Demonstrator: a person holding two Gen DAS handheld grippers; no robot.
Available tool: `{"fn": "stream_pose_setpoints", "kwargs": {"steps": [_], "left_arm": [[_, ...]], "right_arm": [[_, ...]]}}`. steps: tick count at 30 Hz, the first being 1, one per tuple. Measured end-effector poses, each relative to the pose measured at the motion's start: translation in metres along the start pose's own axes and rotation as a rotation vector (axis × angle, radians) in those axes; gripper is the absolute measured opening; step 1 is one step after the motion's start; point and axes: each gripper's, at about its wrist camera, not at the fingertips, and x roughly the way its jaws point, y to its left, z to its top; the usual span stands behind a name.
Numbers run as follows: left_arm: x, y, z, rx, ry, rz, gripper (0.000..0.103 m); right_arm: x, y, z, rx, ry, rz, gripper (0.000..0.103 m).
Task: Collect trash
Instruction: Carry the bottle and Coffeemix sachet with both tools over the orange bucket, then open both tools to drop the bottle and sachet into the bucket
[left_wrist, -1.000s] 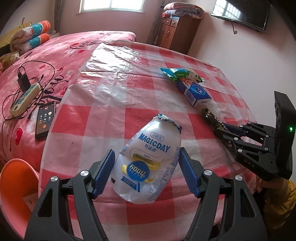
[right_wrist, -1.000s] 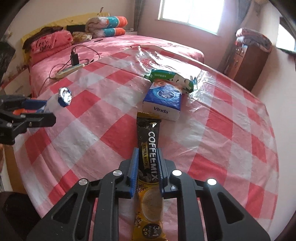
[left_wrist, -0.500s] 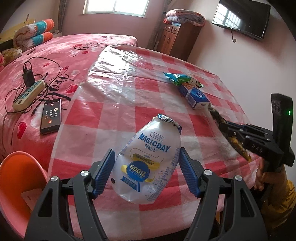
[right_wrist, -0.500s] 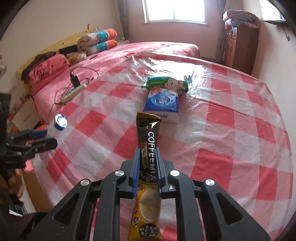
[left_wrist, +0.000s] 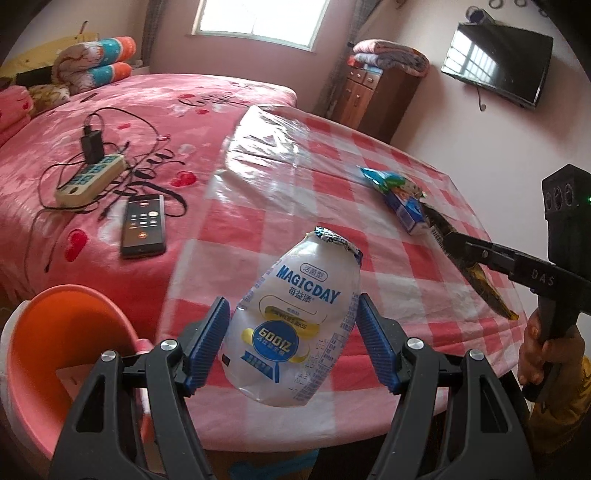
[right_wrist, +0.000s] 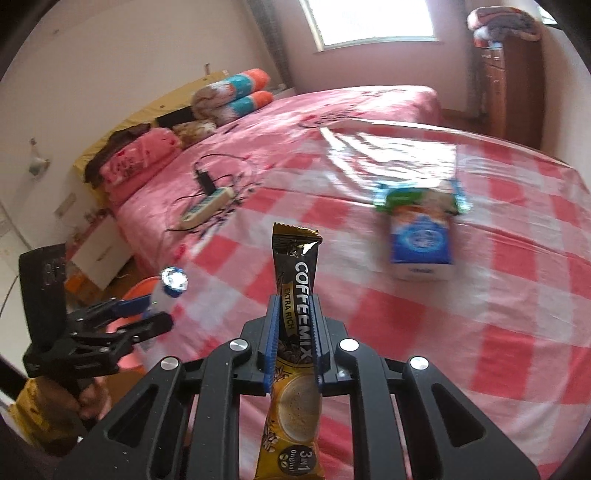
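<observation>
My left gripper grips the yoghurt bottle beside the orange bin; my right gripper pinches the coffee sachet aloft. Neither binned; tissue pack and green wrapper remain on the table

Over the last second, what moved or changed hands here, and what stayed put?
The right tongs, shut on the coffee sachet, lifted it off the checked tablecloth. The left tongs carried the Magicday bottle towards the orange bin, which shows more fully now. Nothing was grasped or released. The tissue pack and green wrapper stayed where they lay.
</observation>
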Motion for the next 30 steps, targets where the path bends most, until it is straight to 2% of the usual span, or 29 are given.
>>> {"fn": "stream_pose_setpoints", "kwargs": {"steps": [9, 20, 25, 30], "left_arm": [[-0.029, 0.039, -0.006, -0.066, -0.044, 0.076, 0.071], [-0.059, 0.109, -0.029, -0.213, -0.069, 0.214, 0.071], [-0.069, 0.140, -0.042, -0.288, -0.076, 0.270, 0.071], [-0.069, 0.161, -0.052, -0.348, -0.070, 0.304, 0.071]], "right_arm": [[0.035, 0.066, 0.012, -0.067, 0.085, 0.172, 0.017], [0.091, 0.146, 0.017, -0.128, 0.212, 0.364, 0.017], [0.115, 0.180, 0.018, -0.158, 0.260, 0.418, 0.017], [0.136, 0.202, 0.017, -0.169, 0.297, 0.433, 0.018]]}}
